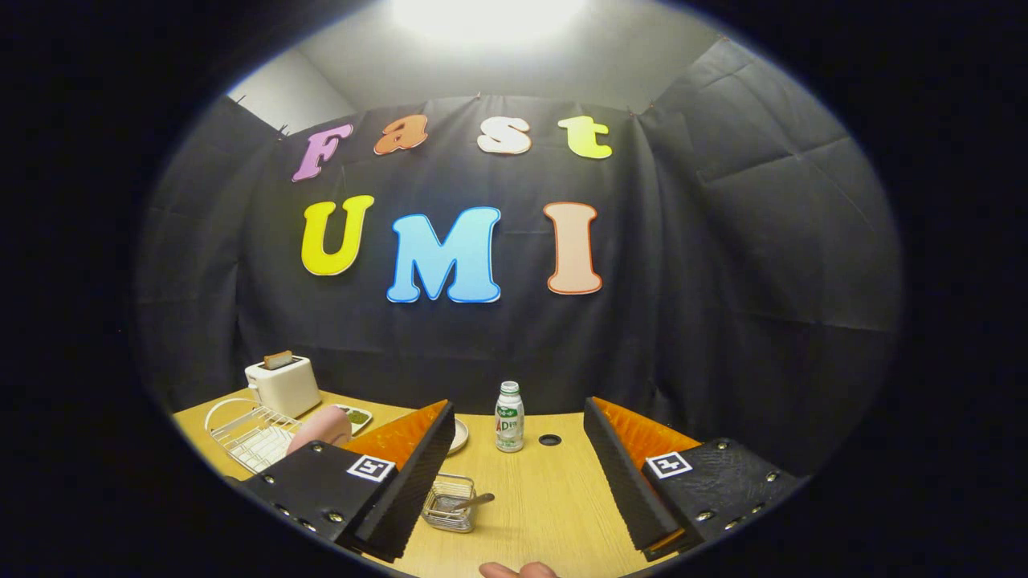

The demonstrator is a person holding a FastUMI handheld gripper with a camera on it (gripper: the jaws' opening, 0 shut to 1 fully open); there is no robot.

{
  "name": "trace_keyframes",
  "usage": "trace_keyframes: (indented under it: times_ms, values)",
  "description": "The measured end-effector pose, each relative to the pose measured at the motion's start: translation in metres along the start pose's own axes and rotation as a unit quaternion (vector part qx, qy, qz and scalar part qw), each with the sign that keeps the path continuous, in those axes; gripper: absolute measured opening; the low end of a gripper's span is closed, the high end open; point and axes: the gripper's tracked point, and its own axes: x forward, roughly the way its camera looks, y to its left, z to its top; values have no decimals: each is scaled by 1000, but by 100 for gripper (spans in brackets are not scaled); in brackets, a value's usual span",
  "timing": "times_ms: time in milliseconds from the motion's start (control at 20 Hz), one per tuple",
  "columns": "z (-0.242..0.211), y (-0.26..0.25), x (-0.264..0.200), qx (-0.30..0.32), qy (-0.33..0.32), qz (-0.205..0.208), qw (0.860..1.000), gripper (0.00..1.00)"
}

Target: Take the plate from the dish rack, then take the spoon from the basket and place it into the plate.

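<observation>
A white wire dish rack (pixel 245 437) stands on the wooden table, left of my fingers. A pink plate (pixel 321 428) stands on edge in it, partly hidden behind my left finger. A small wire basket (pixel 450 506) sits on the table just inside the left finger, with a metal spoon (pixel 470 502) lying in it, handle pointing right. My gripper (pixel 518 417) is open and held above the table, nothing between its fingers.
A white toaster (pixel 283 385) stands behind the rack, with a small tray (pixel 356 417) beside it. The edge of a pale dish (pixel 460 437) peeks out behind the left finger. A small drink bottle (pixel 509 417) stands beyond the fingers, near a cable hole (pixel 549 440). A person's fingertip (pixel 518 570) shows at the table's near edge.
</observation>
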Motion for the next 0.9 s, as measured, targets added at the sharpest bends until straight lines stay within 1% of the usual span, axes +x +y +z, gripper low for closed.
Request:
trace_keyframes:
  times_ms: [150,250,350,500,750,900]
  values:
    - [3,30,7,26,35,7,999,98]
    - [16,46,13,37,33,3,999,98]
    - [19,64,17,31,39,0,999,98]
    - [9,97,25,6,84,11,996,98]
    - [-18,149,37,-20,190,34,981,98]
    - [-32,177,44,-23,255,51,965,98]
